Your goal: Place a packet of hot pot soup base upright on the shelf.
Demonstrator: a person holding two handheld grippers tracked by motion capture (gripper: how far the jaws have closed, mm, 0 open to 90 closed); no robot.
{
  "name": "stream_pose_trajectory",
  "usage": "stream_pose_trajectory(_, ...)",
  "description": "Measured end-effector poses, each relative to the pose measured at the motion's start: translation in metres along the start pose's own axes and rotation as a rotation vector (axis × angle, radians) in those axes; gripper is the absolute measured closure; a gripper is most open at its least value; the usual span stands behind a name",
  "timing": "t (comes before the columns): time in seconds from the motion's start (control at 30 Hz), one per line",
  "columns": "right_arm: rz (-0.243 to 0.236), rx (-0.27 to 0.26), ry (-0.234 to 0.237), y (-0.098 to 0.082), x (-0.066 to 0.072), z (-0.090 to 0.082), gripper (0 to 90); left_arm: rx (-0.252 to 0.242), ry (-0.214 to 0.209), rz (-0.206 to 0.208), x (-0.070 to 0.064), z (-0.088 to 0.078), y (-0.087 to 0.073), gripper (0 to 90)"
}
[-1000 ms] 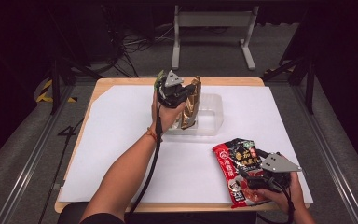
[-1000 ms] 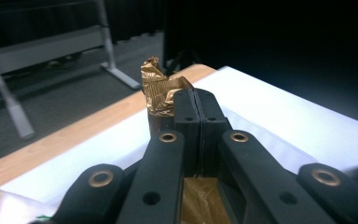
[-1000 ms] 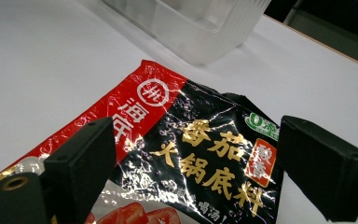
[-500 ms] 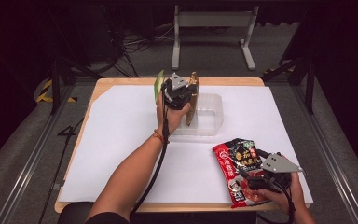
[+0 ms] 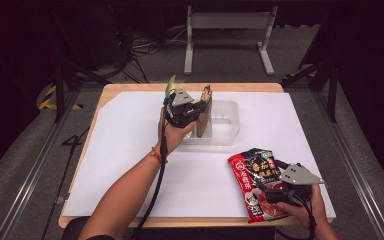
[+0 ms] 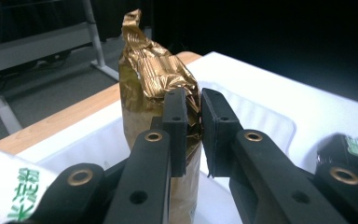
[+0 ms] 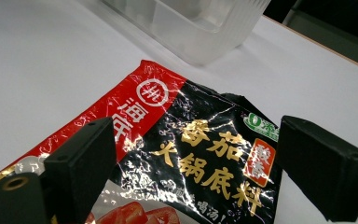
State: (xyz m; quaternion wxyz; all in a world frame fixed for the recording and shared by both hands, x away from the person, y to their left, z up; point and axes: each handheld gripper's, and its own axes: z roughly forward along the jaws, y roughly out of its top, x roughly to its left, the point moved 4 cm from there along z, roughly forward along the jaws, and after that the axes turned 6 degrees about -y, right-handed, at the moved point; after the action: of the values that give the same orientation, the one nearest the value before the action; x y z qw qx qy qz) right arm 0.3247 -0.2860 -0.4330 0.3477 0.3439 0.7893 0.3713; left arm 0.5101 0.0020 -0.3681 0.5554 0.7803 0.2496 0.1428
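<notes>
1. Red and black sauce packet (image 5: pixel 257 182) lies flat on the white table cover (image 5: pixel 130 150) at the lower right of the high view. It has not moved from a second ago.
2. Right gripper (image 5: pixel 285 192) rests over the packet's lower end. In the right gripper view its jaws are spread wide, one on each side of the packet (image 7: pixel 191 154), and do not pinch it.
3. Left gripper (image 5: pixel 192 111) is higher up, near the middle of the high view. A second ago it held the gold bag (image 5: pixel 204 112) up and tilted. Now the bag stands upright in the clear tub (image 5: pixel 225 125).
4. In the left gripper view the jaws have just been opening a little. They stand just in front of the gold bag (image 6: pixel 154 88), with a thin gap between them. I think they have let go.
5. So the bag looks put away. My guess is the packet goes next.
</notes>
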Motion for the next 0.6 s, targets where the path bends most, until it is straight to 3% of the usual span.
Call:
stream_pose_trajectory(0.4,0.003,0.007,-0.001,-0.001,-0.001,0.001,12.9,0.013,-0.044,0.029,0.004,-0.027,-0.012,77.3)
stream_pose_trajectory(0.6,0.01,0.013,-0.002,-0.002,-0.002,0.003,12.9,0.031,-0.043,0.062,0.004,-0.035,-0.017,78.1)
